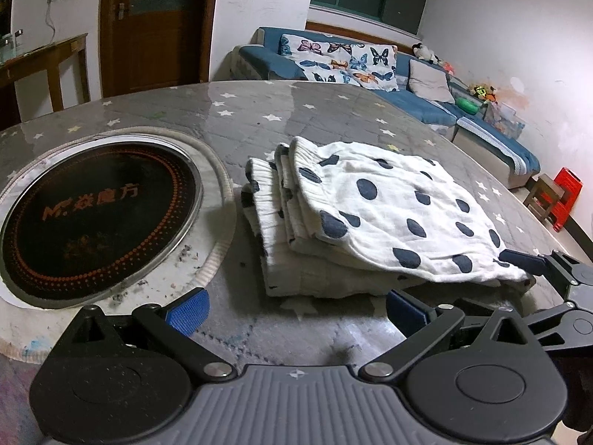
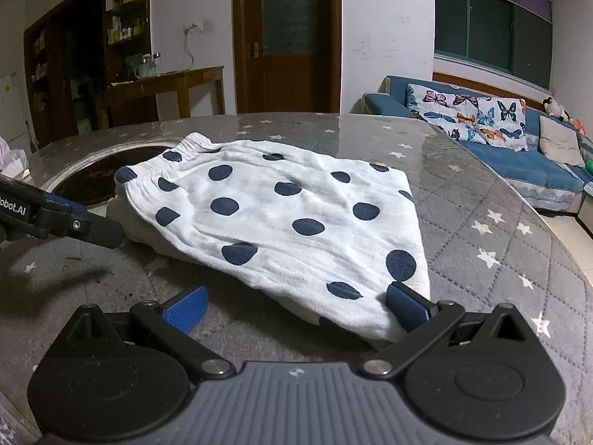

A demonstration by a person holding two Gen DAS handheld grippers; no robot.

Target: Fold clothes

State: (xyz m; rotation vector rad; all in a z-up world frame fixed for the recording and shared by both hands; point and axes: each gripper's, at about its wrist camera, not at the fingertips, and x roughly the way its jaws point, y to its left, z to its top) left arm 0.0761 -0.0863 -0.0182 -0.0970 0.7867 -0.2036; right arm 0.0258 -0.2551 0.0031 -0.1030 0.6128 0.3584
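Note:
A white garment with dark blue dots [image 1: 374,215] lies folded in a layered stack on the grey star-patterned table [image 1: 259,111]; it also shows in the right wrist view [image 2: 289,218]. My left gripper [image 1: 296,311] is open and empty, just in front of the stack's near edge. My right gripper [image 2: 296,307] is open, its right fingertip [image 2: 406,306] touching the garment's near corner. The right gripper's finger [image 1: 526,261] shows at the cloth's right corner in the left wrist view. The left gripper's finger [image 2: 96,228] shows beside the stack's left edge.
A round black cooktop [image 1: 92,215] is set into the table left of the garment. A blue sofa [image 1: 426,89] with butterfly cushions stands beyond the table. Red and wooden stools [image 1: 556,196] stand on the floor at right. A wooden door [image 2: 289,37] and side table [image 2: 163,89] are behind.

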